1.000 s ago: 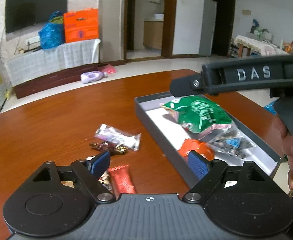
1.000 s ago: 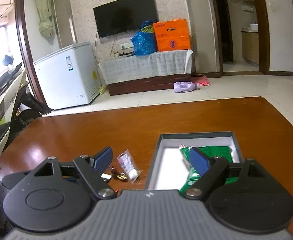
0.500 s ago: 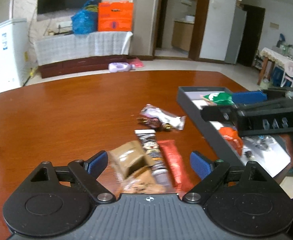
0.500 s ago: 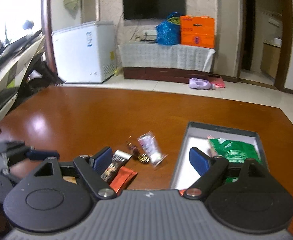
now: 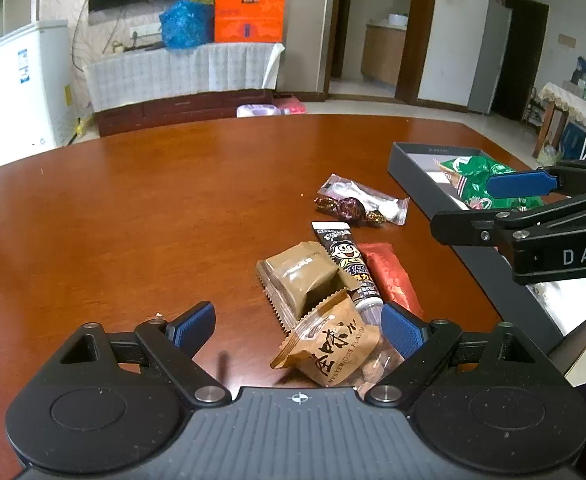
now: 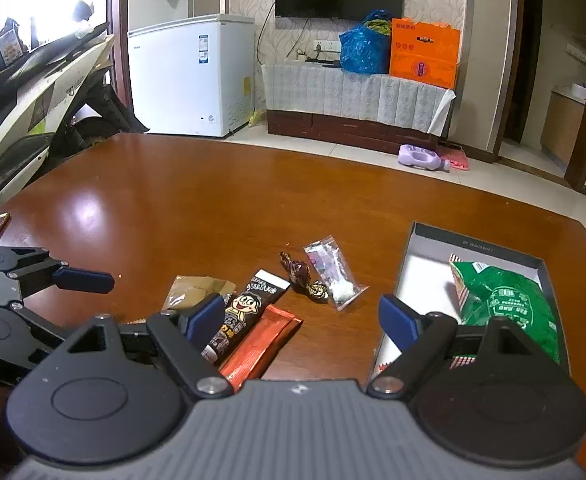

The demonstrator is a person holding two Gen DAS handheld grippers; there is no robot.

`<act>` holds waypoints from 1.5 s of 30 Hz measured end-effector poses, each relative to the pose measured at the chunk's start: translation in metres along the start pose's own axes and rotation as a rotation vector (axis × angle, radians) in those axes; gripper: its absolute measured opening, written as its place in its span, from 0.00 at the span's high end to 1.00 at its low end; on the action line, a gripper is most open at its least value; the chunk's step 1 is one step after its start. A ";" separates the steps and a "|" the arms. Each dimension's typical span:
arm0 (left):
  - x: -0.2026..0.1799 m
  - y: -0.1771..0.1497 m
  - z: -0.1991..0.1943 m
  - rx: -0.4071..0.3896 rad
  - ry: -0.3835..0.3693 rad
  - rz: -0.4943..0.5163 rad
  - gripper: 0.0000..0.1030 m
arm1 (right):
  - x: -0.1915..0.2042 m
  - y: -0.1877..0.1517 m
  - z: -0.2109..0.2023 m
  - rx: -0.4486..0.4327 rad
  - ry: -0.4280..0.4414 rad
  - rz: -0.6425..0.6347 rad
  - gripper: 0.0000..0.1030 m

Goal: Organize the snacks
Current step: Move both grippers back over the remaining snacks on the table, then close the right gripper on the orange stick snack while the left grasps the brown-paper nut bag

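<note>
Since the earlier frames, both cameras have swung leftward, so the loose snacks now lie centred in each view and the grey box sits at the right edge. Left gripper [image 5: 295, 326] hovers low over the wooden table [image 5: 153, 216] with its jaws spread wide and empty; the tan "Mysterious Flavor" packet [image 5: 333, 350] lies between its blue pads [image 5: 195, 322], touching neither visibly. Just beyond, an olive-brown packet [image 5: 303, 276] partly overlaps that tan one, and beside it run a black cartoon-face stick pack [image 5: 347, 258] and a red stick pack [image 5: 391, 278], side by side and touching. Farther off, a dark foil-wrapped candy [image 5: 347, 208] rests against a clear sachet [image 5: 367, 198]. Right gripper [image 6: 301, 318] is likewise held wide apart and empty, above the table edge between the stick packs and the box. At the right, the open grey box [image 5: 411, 168] holds a green snack bag [image 6: 505, 304] at its far end; other contents nearer the camera are hidden.
</note>
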State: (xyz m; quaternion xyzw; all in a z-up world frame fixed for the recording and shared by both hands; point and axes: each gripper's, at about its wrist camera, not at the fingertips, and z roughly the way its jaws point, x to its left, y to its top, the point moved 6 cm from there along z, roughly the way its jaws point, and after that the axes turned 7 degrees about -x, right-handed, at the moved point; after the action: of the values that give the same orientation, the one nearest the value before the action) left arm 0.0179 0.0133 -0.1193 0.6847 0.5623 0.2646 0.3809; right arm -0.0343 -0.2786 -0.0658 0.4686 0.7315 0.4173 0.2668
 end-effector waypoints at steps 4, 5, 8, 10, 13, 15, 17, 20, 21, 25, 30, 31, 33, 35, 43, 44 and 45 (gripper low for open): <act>-0.001 0.000 0.002 0.002 -0.005 -0.002 0.11 | 0.002 -0.004 0.004 0.016 0.012 -0.012 0.17; -0.001 0.000 0.002 0.005 -0.009 -0.004 0.11 | 0.002 -0.003 0.006 0.020 0.015 -0.015 0.17; -0.004 -0.001 0.006 0.006 -0.004 0.007 0.08 | 0.008 -0.009 0.009 0.036 0.026 -0.035 0.17; -0.007 -0.003 0.007 0.008 -0.002 0.025 0.07 | 0.010 -0.011 0.011 0.041 0.027 -0.044 0.17; -0.010 -0.004 0.007 0.011 0.001 0.047 0.06 | 0.012 -0.013 0.014 0.051 0.037 -0.051 0.17; -0.009 -0.004 0.005 0.013 0.005 0.058 0.06 | 0.012 -0.015 0.016 0.057 0.034 -0.055 0.17; -0.006 -0.004 0.004 0.018 0.009 0.055 0.06 | 0.014 -0.015 0.017 0.065 0.034 -0.050 0.17; -0.001 -0.005 0.002 0.024 0.011 0.051 0.05 | 0.016 -0.016 0.022 0.075 0.039 -0.051 0.17; 0.000 -0.006 0.001 0.026 0.010 0.053 0.05 | 0.017 -0.016 0.024 0.084 0.042 -0.058 0.17; 0.006 -0.007 -0.003 0.032 0.012 0.054 0.05 | 0.016 -0.021 0.034 0.119 0.030 -0.074 0.17; 0.007 -0.007 -0.004 0.054 -0.003 0.036 0.08 | 0.012 -0.029 0.043 0.147 0.015 -0.078 0.17; 0.005 -0.006 -0.003 0.057 -0.015 0.034 0.11 | 0.012 -0.031 0.045 0.155 0.017 -0.083 0.17; 0.000 -0.007 -0.003 0.065 -0.040 0.049 0.13 | 0.015 -0.036 0.049 0.170 0.009 -0.104 0.17; -0.004 -0.010 -0.002 0.065 -0.045 0.067 0.15 | 0.016 -0.041 0.054 0.178 0.004 -0.118 0.17; -0.007 -0.012 0.003 0.063 -0.052 0.070 0.16 | 0.015 -0.044 0.062 0.171 -0.027 -0.113 0.17; -0.007 -0.012 0.003 0.063 -0.052 0.070 0.16 | 0.016 -0.045 0.064 0.173 -0.030 -0.117 0.17; -0.006 -0.012 0.003 0.064 -0.052 0.069 0.16 | 0.016 -0.045 0.065 0.174 -0.032 -0.116 0.17</act>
State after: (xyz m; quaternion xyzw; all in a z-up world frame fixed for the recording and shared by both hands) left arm 0.0119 0.0076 -0.1305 0.7220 0.5365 0.2416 0.3640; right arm -0.0115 -0.2499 -0.1373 0.4534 0.7867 0.3284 0.2603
